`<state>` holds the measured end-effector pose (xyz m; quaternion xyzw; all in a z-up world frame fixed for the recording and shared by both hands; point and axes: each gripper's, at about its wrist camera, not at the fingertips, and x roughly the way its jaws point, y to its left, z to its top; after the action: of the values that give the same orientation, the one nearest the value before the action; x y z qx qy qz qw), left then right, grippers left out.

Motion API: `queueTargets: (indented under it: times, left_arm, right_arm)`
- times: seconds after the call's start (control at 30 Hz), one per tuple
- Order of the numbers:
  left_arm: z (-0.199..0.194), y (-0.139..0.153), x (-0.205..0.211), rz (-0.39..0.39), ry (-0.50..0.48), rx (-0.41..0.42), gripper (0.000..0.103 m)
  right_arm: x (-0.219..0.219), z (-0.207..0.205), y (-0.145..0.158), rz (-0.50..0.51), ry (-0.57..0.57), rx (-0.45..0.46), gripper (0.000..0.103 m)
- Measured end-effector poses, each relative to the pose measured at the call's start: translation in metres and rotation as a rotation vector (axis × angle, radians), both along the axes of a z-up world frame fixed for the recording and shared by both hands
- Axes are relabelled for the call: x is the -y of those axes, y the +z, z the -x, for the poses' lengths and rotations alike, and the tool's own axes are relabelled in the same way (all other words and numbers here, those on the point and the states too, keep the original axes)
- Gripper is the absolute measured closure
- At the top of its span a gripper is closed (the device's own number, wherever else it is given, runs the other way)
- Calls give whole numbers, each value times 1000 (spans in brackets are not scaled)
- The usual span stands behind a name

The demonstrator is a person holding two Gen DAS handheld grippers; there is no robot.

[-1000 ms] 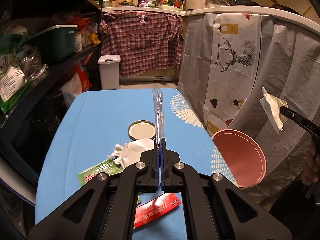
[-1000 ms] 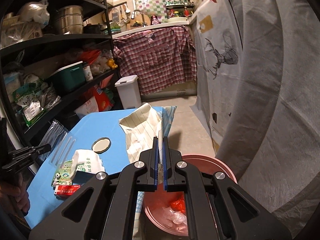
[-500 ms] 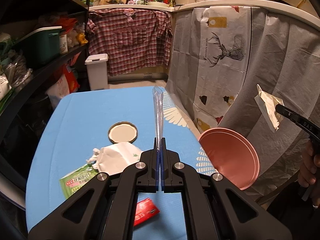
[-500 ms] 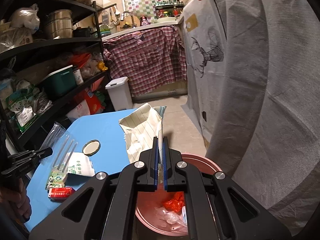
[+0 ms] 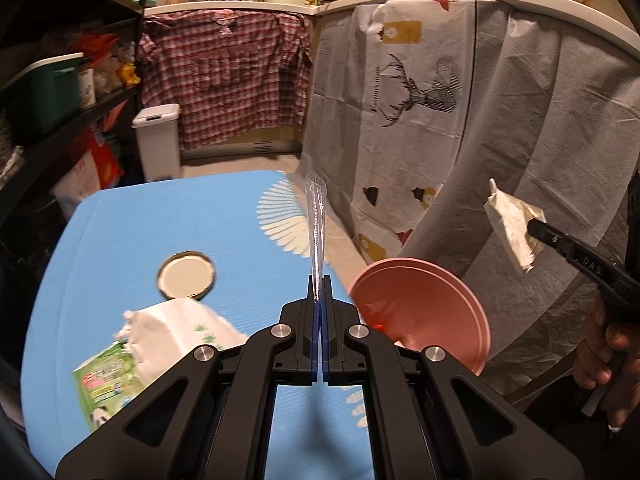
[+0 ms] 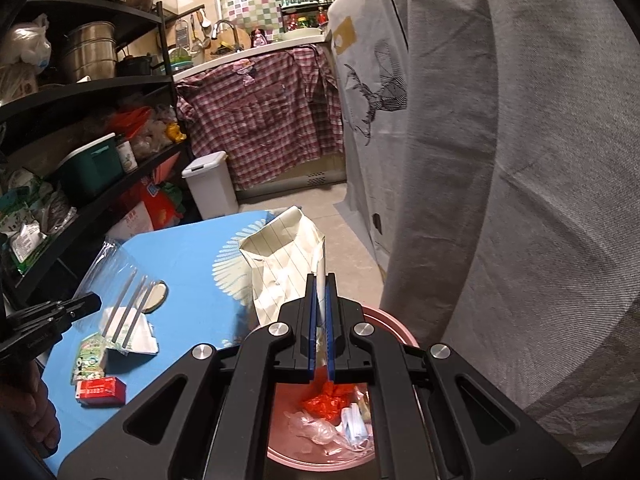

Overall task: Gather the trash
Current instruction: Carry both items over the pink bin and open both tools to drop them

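Blue table (image 5: 132,240) w/ jar lid (image 5: 186,280) & wrappers; left gripper (image 5: 319,280) clamps clear plastic bag (image 5: 316,216) above it, right gripper (image 6: 320,280) pinches lined paper (image 6: 280,256) over pink bin (image 6: 320,432)

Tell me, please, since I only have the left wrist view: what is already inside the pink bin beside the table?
Observer: In the right wrist view the pink bin already holds red crumpled plastic and some clear wrap.
Operator: Thank you. Is the right gripper really closed on that crumpled paper?
Observer: Yes, the right gripper is shut on the lined paper, which sits above the bin's near rim.
Operator: And my clear bag looks like a thin strip here. What is it?
Observer: Seen from the right side, the clear bag in the left gripper is a broad flat sheet with pale stripes, hanging over the blue table.
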<state>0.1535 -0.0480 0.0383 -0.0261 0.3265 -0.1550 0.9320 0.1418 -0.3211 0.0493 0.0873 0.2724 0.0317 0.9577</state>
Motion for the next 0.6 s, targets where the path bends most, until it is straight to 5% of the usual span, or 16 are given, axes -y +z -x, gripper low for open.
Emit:
queueTargets:
  times: [0.6]
  left_arm:
    - [-19, -14, 68, 2, -120, -9, 102]
  right_arm:
    - [11, -4, -8, 30, -44, -27, 99]
